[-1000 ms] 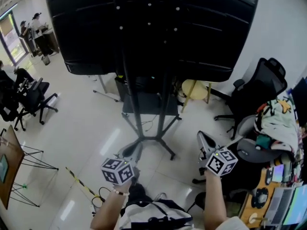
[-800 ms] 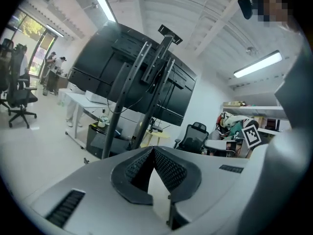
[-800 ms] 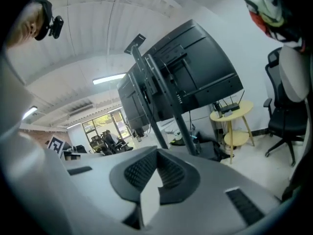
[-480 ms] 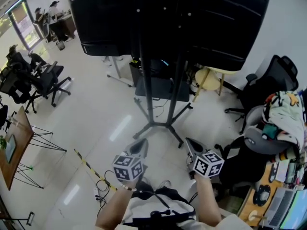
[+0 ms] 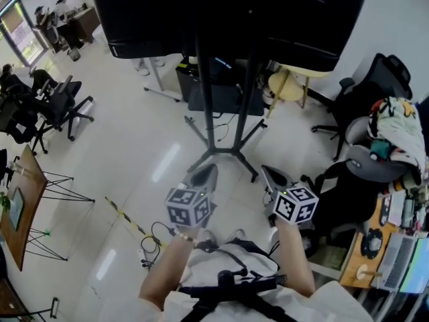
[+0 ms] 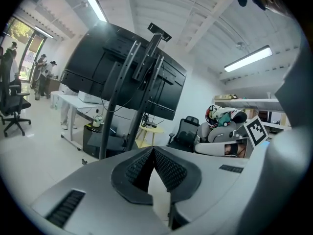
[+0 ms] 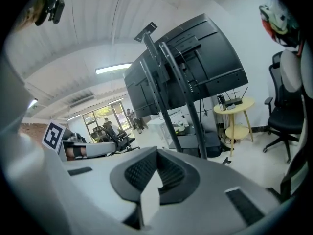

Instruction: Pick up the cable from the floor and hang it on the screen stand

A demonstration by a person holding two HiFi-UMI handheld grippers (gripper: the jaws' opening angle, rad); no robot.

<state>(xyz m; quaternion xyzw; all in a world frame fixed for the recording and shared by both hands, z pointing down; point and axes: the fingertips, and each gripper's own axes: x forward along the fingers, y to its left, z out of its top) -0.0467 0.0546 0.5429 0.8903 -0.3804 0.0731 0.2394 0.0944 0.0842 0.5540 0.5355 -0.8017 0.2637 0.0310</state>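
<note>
Head view | left gripper (image 5: 204,175) jaws closed, empty | right gripper (image 5: 273,178) closed, empty | cable (image 5: 154,233) on floor (image 5: 127,153), left of left gripper, untouched | screen stand (image 5: 207,99) ahead of both

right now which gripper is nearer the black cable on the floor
Left. The left gripper is just up-right of the black cable in the head view; the right gripper is farther right, beyond it.
</note>
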